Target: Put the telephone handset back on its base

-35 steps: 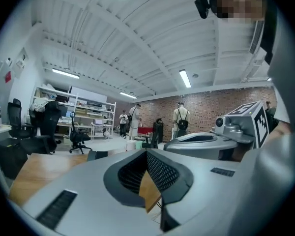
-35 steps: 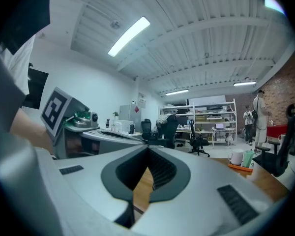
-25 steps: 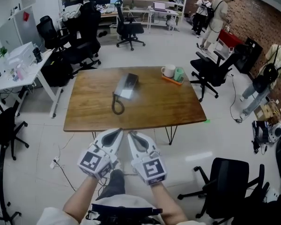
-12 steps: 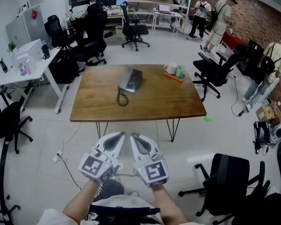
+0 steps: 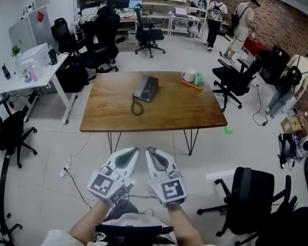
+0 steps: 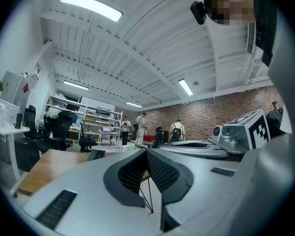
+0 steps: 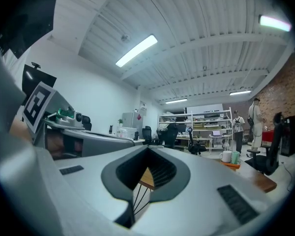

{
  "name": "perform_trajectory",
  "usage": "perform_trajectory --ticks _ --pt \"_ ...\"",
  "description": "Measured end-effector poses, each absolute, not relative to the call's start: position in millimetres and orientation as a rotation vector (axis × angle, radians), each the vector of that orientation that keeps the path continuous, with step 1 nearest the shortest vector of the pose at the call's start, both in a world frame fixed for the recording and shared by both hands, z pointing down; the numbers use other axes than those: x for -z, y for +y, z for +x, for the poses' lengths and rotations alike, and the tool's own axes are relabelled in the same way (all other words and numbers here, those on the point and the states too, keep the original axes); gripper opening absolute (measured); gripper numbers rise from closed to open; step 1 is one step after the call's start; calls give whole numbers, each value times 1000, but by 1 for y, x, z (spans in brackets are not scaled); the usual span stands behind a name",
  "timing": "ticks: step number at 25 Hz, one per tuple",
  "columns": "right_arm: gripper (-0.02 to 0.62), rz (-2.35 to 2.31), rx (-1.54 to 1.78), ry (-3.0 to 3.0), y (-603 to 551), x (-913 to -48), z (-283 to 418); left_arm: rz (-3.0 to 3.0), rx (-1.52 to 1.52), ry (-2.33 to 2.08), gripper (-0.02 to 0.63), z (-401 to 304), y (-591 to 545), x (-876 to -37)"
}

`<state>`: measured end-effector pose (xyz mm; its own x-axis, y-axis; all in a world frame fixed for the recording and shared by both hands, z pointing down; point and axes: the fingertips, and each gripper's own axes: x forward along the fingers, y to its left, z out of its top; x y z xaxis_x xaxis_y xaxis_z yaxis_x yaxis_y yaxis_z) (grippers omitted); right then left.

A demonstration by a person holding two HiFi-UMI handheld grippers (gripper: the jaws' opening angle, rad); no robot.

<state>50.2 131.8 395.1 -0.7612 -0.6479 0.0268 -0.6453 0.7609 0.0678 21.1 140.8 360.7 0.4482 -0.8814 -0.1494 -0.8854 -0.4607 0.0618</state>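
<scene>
Inside table (image 5: 187,111) edges, telephone (image 5: 146,88), cord (image 5: 137,108) seemingly looped

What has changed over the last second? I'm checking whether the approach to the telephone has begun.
Nothing was grasped or released. The wooden table now sits slightly higher and smaller in the head view, so the person seems to have drawn back a little. The left gripper and right gripper remain shut, empty, side by side, short of the table. The telephone and white mug lie where they were.
</scene>
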Motion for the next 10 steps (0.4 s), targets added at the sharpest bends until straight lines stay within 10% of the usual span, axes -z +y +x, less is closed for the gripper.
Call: perform_trajectory --ticks 10 --pt "0 1089 61 -2921 137 -389 39 -2626 -269 1614 2 12 145 -352"
